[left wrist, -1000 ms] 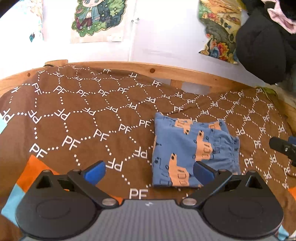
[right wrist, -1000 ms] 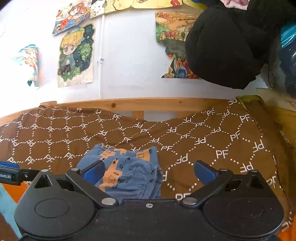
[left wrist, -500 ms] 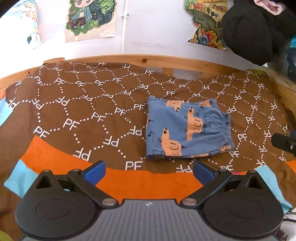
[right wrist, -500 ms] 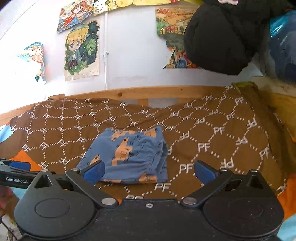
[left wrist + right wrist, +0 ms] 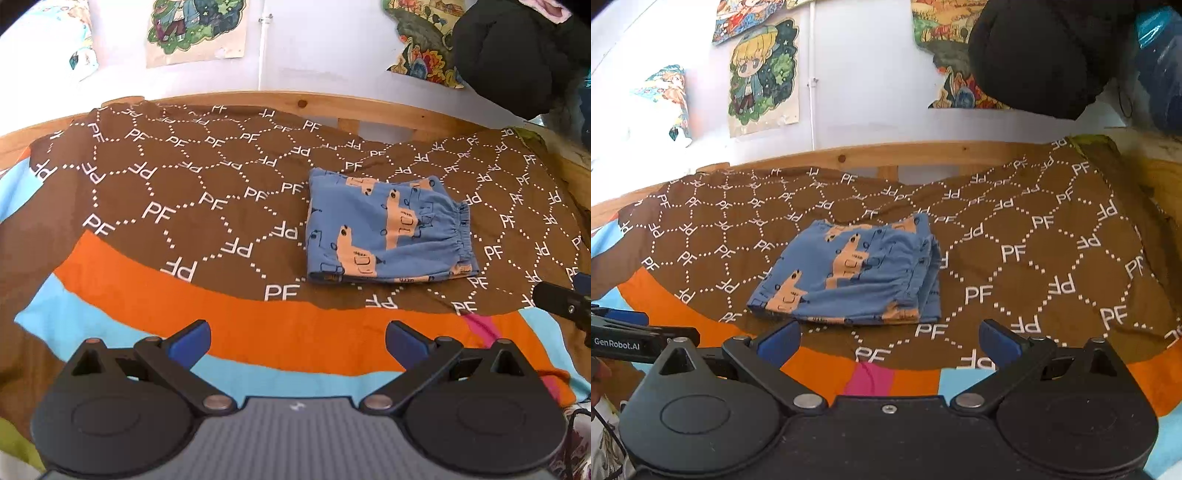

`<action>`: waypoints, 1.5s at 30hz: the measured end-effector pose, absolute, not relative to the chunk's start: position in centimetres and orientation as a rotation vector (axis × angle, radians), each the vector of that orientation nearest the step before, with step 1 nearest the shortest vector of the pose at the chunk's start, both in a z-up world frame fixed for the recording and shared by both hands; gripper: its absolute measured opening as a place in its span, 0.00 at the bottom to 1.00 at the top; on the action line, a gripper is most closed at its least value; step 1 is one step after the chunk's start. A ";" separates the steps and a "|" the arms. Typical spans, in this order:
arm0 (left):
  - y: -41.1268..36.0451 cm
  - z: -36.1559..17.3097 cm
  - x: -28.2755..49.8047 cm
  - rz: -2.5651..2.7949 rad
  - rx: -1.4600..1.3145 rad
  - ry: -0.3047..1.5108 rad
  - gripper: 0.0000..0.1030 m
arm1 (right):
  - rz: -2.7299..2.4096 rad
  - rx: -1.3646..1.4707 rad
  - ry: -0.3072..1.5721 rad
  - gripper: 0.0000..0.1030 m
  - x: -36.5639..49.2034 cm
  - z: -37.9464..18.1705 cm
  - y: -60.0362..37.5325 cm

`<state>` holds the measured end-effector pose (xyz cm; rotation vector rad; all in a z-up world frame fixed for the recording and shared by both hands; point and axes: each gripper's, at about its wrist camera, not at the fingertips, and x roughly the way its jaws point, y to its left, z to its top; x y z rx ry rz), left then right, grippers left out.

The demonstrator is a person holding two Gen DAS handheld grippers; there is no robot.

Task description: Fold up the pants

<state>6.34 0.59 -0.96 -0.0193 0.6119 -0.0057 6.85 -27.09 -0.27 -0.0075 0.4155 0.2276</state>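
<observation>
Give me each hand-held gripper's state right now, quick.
Left hand-held gripper: open, holding nothing, short of the folded pants.
Right hand-held gripper: open, holding nothing.

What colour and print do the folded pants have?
Blue pants with an orange-tan vehicle-like print outlined in dark lines; clearest in the left wrist view.

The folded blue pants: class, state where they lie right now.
The folded blue pants lie flat on the brown PF-patterned blanket, right of centre in the left wrist view, beyond the orange stripe and short of the wooden bed rail.
</observation>
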 end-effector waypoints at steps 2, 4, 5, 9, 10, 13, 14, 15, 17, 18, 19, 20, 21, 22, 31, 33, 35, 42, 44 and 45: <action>0.6 -1.1 6.2 -0.002 -0.015 0.614 1.00 | 0.229 -0.006 0.421 0.99 6.9 -0.4 -27.1; 0.6 -1.1 6.1 0.000 -0.012 0.615 1.00 | 0.230 -0.007 0.421 0.99 6.9 -0.4 -27.1; 0.7 -1.1 6.1 -0.001 -0.012 0.616 1.00 | 0.229 -0.007 0.420 0.99 6.8 -0.4 -27.1; 0.7 -1.1 6.0 -0.001 -0.016 0.620 1.00 | 0.227 -0.006 0.420 0.99 6.9 -0.3 -27.1; 0.7 -1.2 6.0 -0.001 -0.015 0.620 1.00 | 0.227 -0.006 0.421 0.99 6.9 -0.3 -27.1; 0.7 -1.2 6.0 0.000 -0.014 0.620 1.00 | 0.228 -0.007 0.421 0.99 6.9 -0.3 -27.1; 0.8 -1.2 6.0 0.000 -0.016 0.620 1.00 | 0.229 -0.007 0.421 0.99 6.9 -0.3 -27.1; 0.8 -1.2 6.0 0.000 -0.017 0.620 1.00 | 0.229 -0.008 0.421 0.99 6.9 -0.3 -27.2; 0.8 -1.2 6.0 0.002 -0.018 0.621 1.00 | 0.230 -0.009 0.422 0.99 6.9 -0.3 -27.2; 0.8 -1.2 6.0 0.003 -0.019 0.621 1.00 | 0.231 -0.010 0.423 0.99 6.9 -0.3 -27.2; 0.8 -1.2 6.0 0.004 -0.020 0.621 1.00 | 0.231 -0.010 0.423 0.99 7.0 -0.3 -27.2; 0.8 -1.2 6.0 0.004 -0.020 0.620 1.00 | 0.231 -0.010 0.423 0.99 7.0 -0.4 -27.2; 0.8 -1.1 6.0 0.004 -0.020 0.619 1.00 | 0.231 -0.010 0.423 0.99 7.0 -0.3 -27.2; 0.8 -1.1 6.0 0.005 -0.020 0.618 1.00 | 0.230 -0.010 0.425 0.99 7.0 -0.4 -27.2; 0.8 -1.1 6.0 0.004 -0.021 0.617 1.00 | 0.229 -0.011 0.430 0.99 7.0 -0.5 -27.2; 0.8 -1.1 6.0 0.004 -0.021 0.618 1.00 | 0.228 -0.011 0.431 0.99 7.0 -0.6 -27.1; 0.8 -1.1 6.0 0.003 -0.022 0.617 1.00 | 0.228 -0.008 0.433 0.99 7.0 -0.7 -27.2; 0.8 -1.1 6.0 0.004 -0.021 0.616 1.00 | 0.225 -0.003 0.442 0.99 7.1 -0.8 -27.3; 0.8 -1.1 6.0 0.004 -0.021 0.616 1.00 | 0.225 -0.003 0.442 0.99 7.1 -0.8 -27.3; 0.8 -1.1 6.0 0.005 -0.021 0.616 1.00 | 0.226 -0.003 0.443 0.99 7.1 -0.9 -27.3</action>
